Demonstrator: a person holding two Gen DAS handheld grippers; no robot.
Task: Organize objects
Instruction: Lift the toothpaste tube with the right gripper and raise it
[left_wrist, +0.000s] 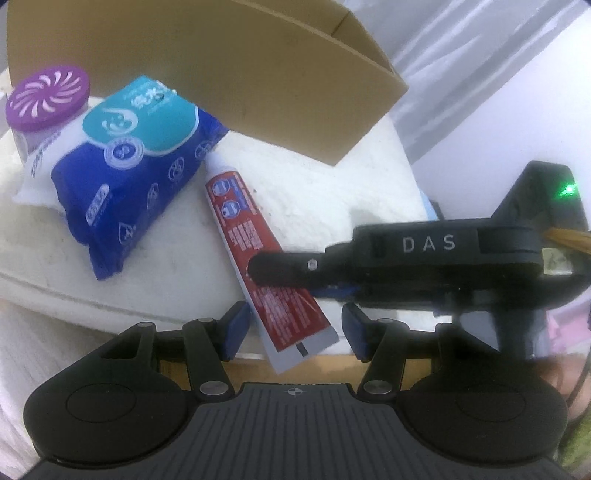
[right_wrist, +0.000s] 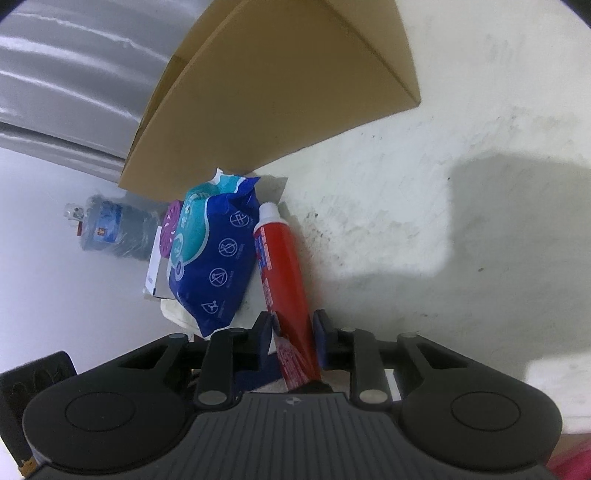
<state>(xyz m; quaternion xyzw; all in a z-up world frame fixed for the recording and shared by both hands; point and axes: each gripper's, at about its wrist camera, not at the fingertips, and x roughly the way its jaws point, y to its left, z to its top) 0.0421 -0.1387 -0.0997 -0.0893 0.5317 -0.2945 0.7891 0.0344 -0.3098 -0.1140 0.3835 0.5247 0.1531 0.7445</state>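
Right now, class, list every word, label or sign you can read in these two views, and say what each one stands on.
"DAS": white letters on the black body of the right gripper, seen from the left wrist.
Toothpaste tube: print too small to read.
Blue wipes pack: characters and round symbols, blurred, unreadable.
White packet under it: edge lettering unreadable.
Water bottle: label too small.
Cardboard box: none.

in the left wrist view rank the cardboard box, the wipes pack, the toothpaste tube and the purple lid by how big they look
1. Cardboard box, largest by far.
2. Wipes pack.
3. Toothpaste tube, partly hidden by the right gripper.
4. Purple lid, smallest, though it sits farther back.
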